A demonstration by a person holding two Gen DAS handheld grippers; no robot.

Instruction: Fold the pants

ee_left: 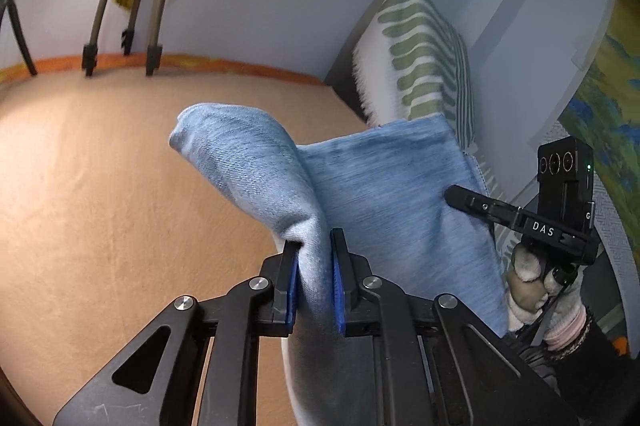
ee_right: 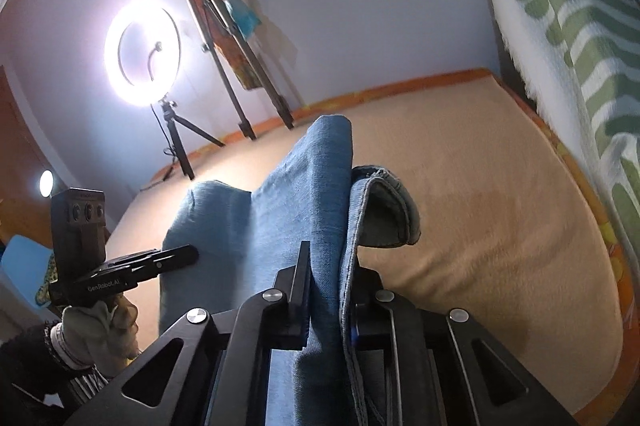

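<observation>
The pants (ee_left: 380, 186) are light blue denim, held up in the air above the bed between both grippers. My left gripper (ee_left: 314, 258) is shut on a bunched fold of the pants; a loose flap sticks up to the left of it. My right gripper (ee_right: 326, 282) is shut on the pants (ee_right: 304, 194) at a stitched hem edge, which curls over to the right. Each gripper shows in the other's view: the right one (ee_left: 460, 196) at the far side of the cloth, the left one (ee_right: 188, 254) at the left edge of the cloth.
A tan bedspread (ee_left: 120, 186) with an orange border lies below. A green-and-white patterned pillow (ee_left: 424, 58) leans at the headboard on the right. A ring light on a tripod (ee_right: 144, 54) and an easel (ee_right: 232, 46) stand by the far wall.
</observation>
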